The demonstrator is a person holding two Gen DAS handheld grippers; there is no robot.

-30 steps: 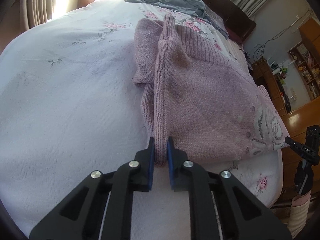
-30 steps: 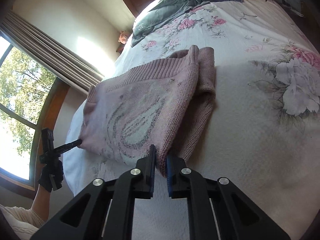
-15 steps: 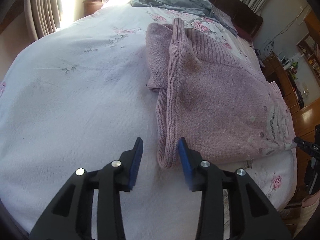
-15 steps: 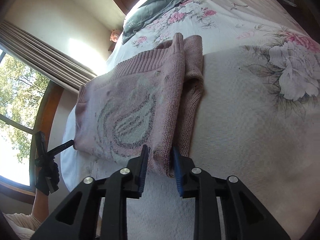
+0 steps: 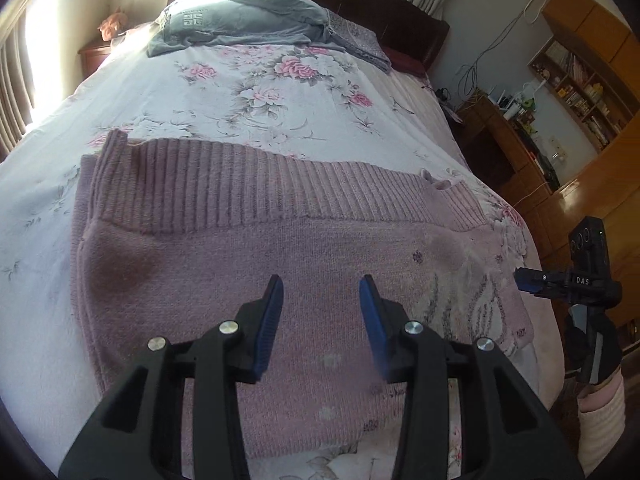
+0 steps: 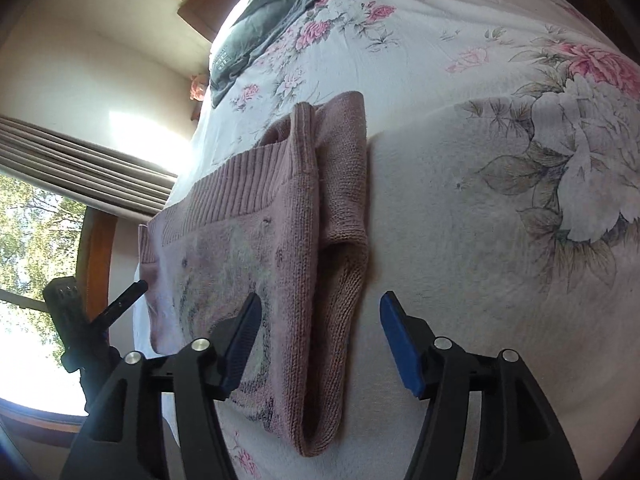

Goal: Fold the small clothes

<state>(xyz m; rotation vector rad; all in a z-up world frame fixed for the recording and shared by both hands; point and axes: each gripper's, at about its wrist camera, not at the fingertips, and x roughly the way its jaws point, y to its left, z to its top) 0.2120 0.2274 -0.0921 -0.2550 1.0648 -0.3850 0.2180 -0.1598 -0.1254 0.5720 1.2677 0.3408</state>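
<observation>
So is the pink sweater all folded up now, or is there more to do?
Partly. The pink sweater lies flat on the flowery bedspread, one side with its sleeve folded over. Nothing is in hand: the left claw and right claw are both open. It probably needs another fold to make it smaller.

Left hand-held gripper (image 5: 321, 307) gapes, seemingly above sweater (image 5: 248, 264).

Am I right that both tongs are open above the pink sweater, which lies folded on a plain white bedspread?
Not quite: the bedspread is floral, as the left wrist view shows. Both the left tongs and right tongs are indeed open over the folded pink sweater.
</observation>
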